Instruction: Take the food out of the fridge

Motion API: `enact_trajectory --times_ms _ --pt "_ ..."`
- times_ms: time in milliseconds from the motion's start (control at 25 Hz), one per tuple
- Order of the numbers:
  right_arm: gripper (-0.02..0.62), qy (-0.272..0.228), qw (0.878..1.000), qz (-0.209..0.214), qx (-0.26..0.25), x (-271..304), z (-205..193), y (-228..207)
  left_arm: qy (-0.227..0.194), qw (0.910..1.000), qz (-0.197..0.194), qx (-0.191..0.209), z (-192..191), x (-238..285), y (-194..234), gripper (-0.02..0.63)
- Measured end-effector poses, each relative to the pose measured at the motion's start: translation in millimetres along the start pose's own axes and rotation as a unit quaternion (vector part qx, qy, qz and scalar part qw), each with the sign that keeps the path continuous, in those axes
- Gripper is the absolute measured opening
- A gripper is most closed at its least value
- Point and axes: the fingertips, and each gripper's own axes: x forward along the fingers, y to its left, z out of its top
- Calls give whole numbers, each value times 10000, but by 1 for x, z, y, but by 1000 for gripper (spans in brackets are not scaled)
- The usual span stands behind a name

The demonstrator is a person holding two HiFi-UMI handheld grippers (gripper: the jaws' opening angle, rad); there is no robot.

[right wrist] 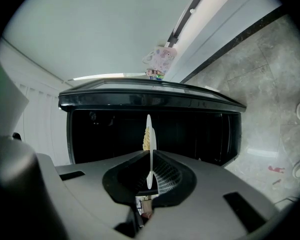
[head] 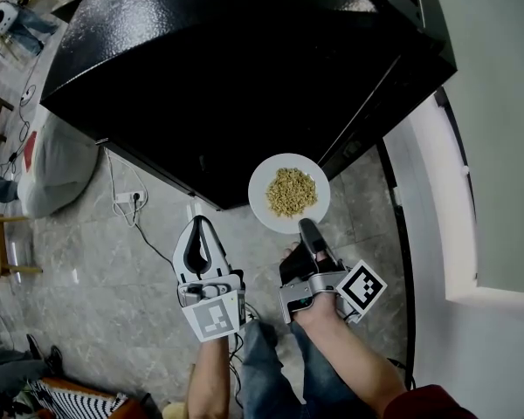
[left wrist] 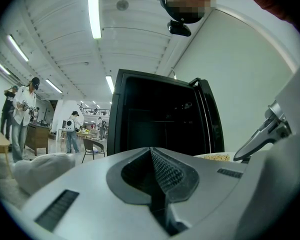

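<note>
Right gripper pinching plate, fridge behind

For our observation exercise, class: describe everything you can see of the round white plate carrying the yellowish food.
The round white plate, smooth and glossy like ceramic, carries a central heap of yellowish crumbly food. The right gripper clamps its near rim and holds it roughly level in the air before the open black fridge. Nothing else touches it. The right gripper view shows it edge-on between the jaws.
</note>
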Motion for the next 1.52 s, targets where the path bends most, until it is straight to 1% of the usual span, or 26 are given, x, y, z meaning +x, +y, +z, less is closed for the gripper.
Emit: enact_trajectory --times_ms 160,280,400,600,1120,1520 --pt "33 -16 10000 18 -17 -2 0 5 -53 10000 6 -9 6 -1 2 12" --pt "33 -4 10000 4 -51 -4 -1 11 -155 9998 -82 54 15 -2 1 12" --pt "34 -24 10000 15 -32 -7 -3 22 -65 10000 0 -24 22 -4 2 12" --pt "34 9 10000 37 -52 -12 -4 39 -70 10000 -3 -31 38 -5 1 12" --pt "34 148 9999 22 -51 -39 -20 91 -219 9998 -3 -15 94 -19 -3 12" --pt "33 231 9997 23 -52 -59 -30 125 -209 9998 50 51 129 -34 -3 12"
